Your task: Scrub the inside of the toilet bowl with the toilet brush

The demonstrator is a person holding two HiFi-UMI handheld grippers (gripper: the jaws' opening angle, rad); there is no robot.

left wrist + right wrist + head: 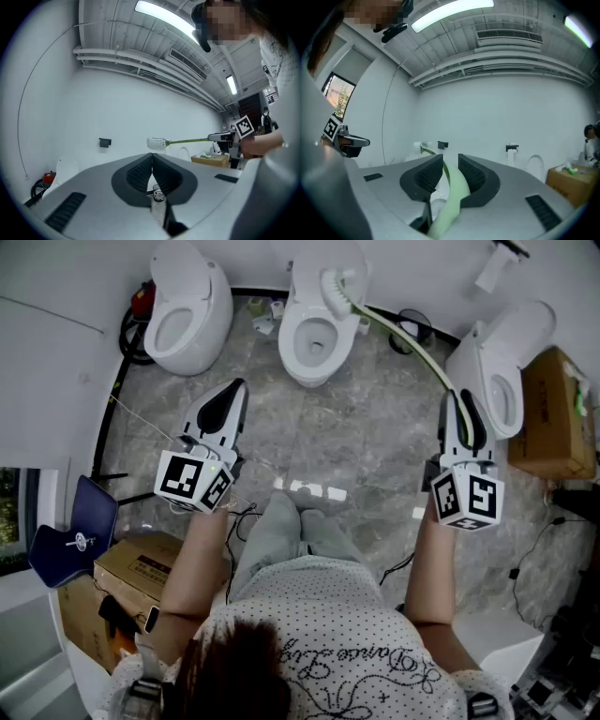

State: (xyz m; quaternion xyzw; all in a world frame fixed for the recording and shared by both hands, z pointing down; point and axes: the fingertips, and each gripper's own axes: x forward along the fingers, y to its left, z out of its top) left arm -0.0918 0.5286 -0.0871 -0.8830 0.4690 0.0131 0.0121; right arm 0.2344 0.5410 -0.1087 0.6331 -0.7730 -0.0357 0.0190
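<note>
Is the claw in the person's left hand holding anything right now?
No: the left gripper has its jaws closed together with nothing between them.

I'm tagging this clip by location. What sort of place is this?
Probably a test or demo room, not a home bathroom: three white ceramic toilets stand unpartitioned on a grey stone-look floor, brown cardboard boxes sit at the sides, and bare pipes run under the ceiling.
</note>
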